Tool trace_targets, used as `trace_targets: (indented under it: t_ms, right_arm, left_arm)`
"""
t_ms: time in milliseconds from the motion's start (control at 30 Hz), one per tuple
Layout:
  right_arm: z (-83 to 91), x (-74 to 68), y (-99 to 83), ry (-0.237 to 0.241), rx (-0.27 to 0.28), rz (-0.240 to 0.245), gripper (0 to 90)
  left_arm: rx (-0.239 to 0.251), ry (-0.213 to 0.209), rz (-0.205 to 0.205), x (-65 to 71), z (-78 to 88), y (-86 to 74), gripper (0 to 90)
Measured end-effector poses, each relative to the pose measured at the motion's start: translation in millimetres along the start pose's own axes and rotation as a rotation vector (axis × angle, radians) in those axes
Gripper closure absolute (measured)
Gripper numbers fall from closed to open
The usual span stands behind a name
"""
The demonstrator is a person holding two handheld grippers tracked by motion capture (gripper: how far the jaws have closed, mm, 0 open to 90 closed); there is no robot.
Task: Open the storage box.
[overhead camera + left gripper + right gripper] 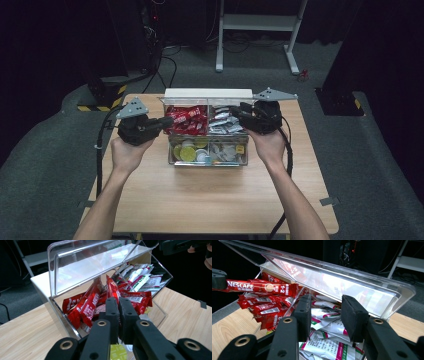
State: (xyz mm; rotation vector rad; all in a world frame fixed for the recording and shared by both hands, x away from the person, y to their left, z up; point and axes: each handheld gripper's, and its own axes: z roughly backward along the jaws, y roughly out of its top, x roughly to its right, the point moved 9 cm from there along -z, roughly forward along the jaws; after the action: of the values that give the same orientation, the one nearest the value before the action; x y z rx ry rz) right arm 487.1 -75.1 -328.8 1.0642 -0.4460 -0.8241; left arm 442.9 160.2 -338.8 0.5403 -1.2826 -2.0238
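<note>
On the light wooden table stands a clear acrylic four-compartment box with its hinged lid tilted up and back. The left gripper reaches in from the box's left side, its black tongs clamped on one end of a long red stick sachet. In the right gripper view that sachet juts out level above the heap, and its white lettering reads "NESCAFE" with "1+2" near the far end; the small print beside it is too fine to read. In the left gripper view the same sachet rises just past the pressed-together tips. It hangs over the rear left compartment, above a pile of matching red sachets. The right gripper hovers over the rear right compartment, its tongs apart and clasping nothing, directly above white sachets with green and red print, whose writing is illegible. The front left compartment holds round yellow-green capsules.
</note>
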Motion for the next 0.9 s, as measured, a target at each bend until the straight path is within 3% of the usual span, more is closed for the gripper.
trace_targets:
  t_ms: [900]
  right_arm:
    - [-0.2,0.1,0.3,0.005,0.003,-0.001,60.1]
  left_arm:
    - [0.038,-0.023,0.02,-3.2,43.5,-3.9,87.5]
